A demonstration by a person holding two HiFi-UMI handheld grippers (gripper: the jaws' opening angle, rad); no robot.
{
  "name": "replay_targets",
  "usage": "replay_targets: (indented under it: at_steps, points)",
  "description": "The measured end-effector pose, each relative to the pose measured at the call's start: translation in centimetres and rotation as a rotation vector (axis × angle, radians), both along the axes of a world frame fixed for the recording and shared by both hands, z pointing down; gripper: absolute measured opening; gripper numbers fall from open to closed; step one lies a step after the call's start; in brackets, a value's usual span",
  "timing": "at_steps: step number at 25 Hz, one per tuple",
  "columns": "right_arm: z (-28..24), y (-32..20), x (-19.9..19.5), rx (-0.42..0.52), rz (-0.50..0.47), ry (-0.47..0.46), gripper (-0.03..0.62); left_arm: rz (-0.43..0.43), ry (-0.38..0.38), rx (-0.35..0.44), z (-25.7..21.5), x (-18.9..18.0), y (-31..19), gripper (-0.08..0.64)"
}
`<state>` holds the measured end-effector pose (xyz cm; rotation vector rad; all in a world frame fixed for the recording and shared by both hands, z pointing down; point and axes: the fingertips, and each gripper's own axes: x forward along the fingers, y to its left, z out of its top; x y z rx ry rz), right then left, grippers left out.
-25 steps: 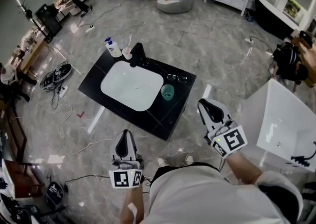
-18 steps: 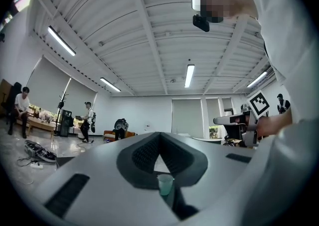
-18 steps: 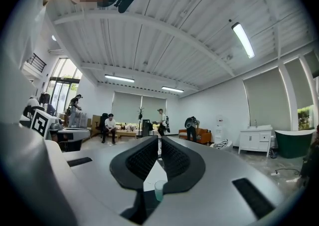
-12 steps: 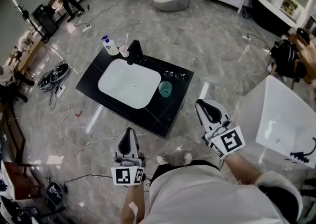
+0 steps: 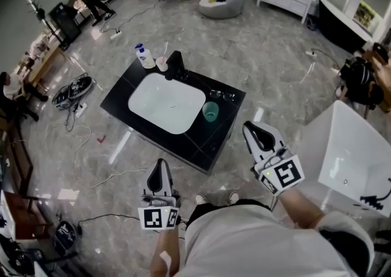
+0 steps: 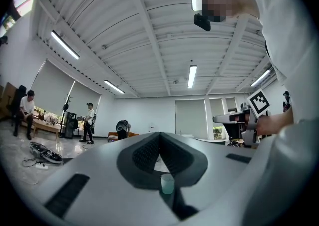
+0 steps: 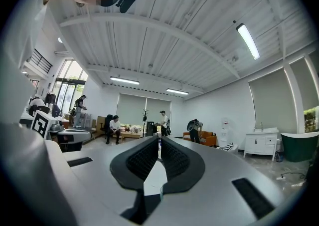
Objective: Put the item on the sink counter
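Teal cup (image 5: 211, 111) on black bench (image 5: 198, 144): 1 o'clock of left gripper (image 5: 160, 169), 10 o'clock of right gripper (image 5: 255, 132). Both grippers' fingers pressed together, empty, well apart from cup.

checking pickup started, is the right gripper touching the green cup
Apart. Head view shows floor between the right gripper and the green cup on the counter.

We seem to be in a big open studio or lab: a freestanding sink counter (image 5: 211, 141), a bathtub (image 5: 354, 147) and loose cables (image 5: 72, 93) on a polished floor (image 5: 275, 55).
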<state>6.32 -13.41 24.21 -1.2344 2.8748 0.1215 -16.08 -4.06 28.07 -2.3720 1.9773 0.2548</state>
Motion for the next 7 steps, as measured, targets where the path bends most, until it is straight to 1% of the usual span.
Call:
replay_targets:
  at_steps: [7]
  points:
    - [0.71,0.5,-0.63,-0.023,-0.007,0.006,0.046,-0.012,0.002,-0.013,0.08,-0.62,0.35,-0.001]
